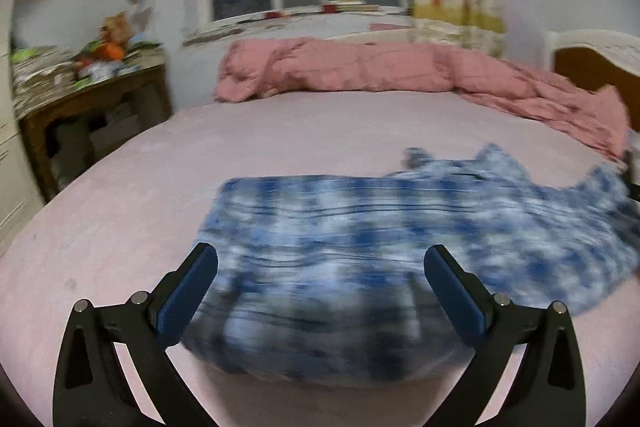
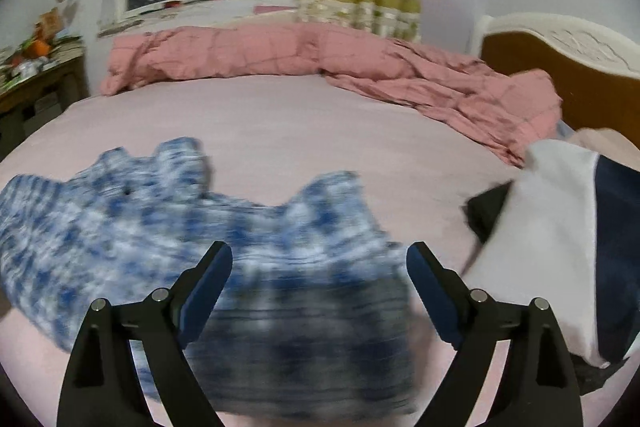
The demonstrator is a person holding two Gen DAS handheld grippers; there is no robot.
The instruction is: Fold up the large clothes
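A blue and white checked shirt (image 1: 400, 239) lies spread on the pink bed sheet (image 1: 120, 211), blurred by motion. My left gripper (image 1: 320, 263) is open, its jaws wide apart above the shirt's near left part, holding nothing. The shirt also shows in the right wrist view (image 2: 160, 227), with its collar end toward the far side. My right gripper (image 2: 320, 263) is open over the shirt's near right part, holding nothing.
A crumpled pink duvet (image 1: 380, 71) lies along the far side of the bed. A pile of white and dark folded clothes (image 2: 560, 247) sits at the right. A cluttered wooden table (image 1: 80, 87) stands left. A headboard (image 2: 560, 59) is at the right.
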